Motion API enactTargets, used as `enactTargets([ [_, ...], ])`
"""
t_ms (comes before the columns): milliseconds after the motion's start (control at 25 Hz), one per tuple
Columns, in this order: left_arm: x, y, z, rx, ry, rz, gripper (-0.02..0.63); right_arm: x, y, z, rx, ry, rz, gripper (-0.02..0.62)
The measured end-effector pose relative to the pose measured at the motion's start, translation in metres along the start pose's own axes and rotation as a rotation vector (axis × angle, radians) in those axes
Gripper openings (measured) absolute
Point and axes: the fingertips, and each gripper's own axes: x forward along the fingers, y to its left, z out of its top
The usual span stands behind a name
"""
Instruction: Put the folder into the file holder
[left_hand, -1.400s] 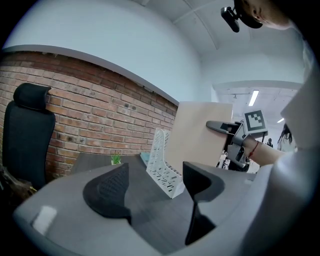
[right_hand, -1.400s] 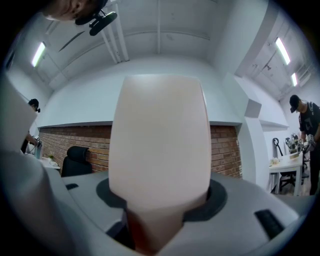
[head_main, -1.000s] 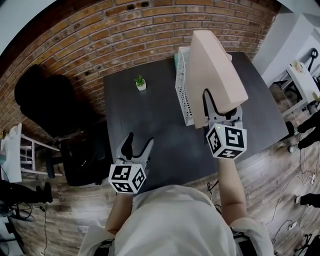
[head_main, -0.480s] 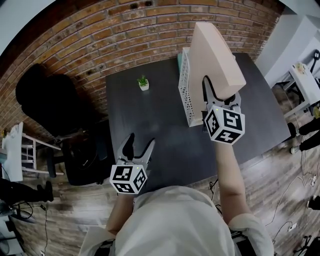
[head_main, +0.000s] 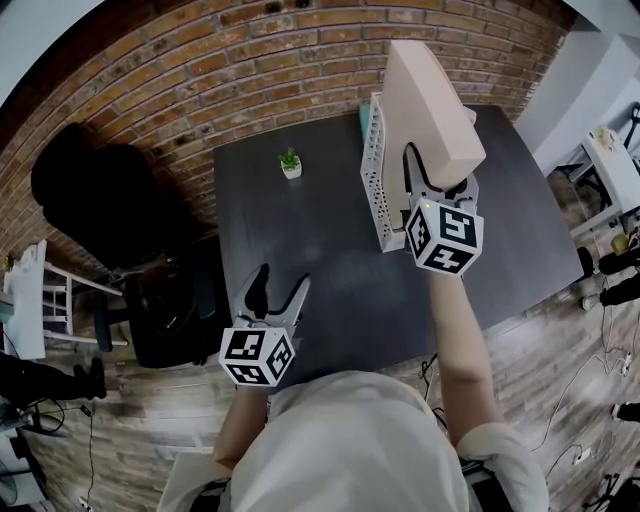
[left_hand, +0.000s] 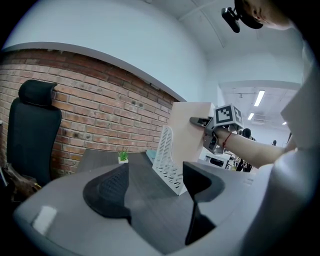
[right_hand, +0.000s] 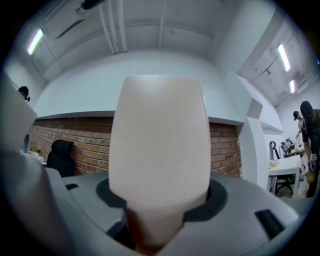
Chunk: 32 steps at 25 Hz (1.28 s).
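The fingers (right_hand: 220, 192) of the right gripper (head_main: 438, 182) are spread wide and pinch the near edge of a thick, pale beige cardboard folder (head_main: 430, 105) – in the right gripper view the folder fills the whole gap between the jaws and rises straight out of them. The folder stands upright on its edge, lifted off the table, its broad face turned toward the white perforated metal file holder (head_main: 377, 190). It sits just to the right of the holder's slotted side panel and partly over it; whether the two touch cannot be told.

The left gripper (head_main: 279, 286) hangs low over the near edge of the table, well apart from the holder, its jaws spread with nothing between them.

The holder stands on a dark grey rectangular tabletop (head_main: 300, 250), with a small green potted plant in a white pot (head_main: 290, 163) near the far edge. Behind the table runs a red brick wall (head_main: 200, 85) – a black office chair (head_main: 85, 195) stands at the left, and the floor (head_main: 560, 330) is of wooden planks.
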Motion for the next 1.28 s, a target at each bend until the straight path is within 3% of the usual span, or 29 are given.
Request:
enactTargets([
  [840, 0.001, 0.006, -0.004, 0.003, 0.013, 0.012, 0.328, 0.006, 0.002, -0.109, 0.022, 0.16, 0.0, 0.276],
  [1280, -0.001, -0.002, 0.002, 0.008, 0.006, 0.002, 0.328, 0.004, 0.009, -0.125, -0.022, 0.203, 0.037, 0.309],
])
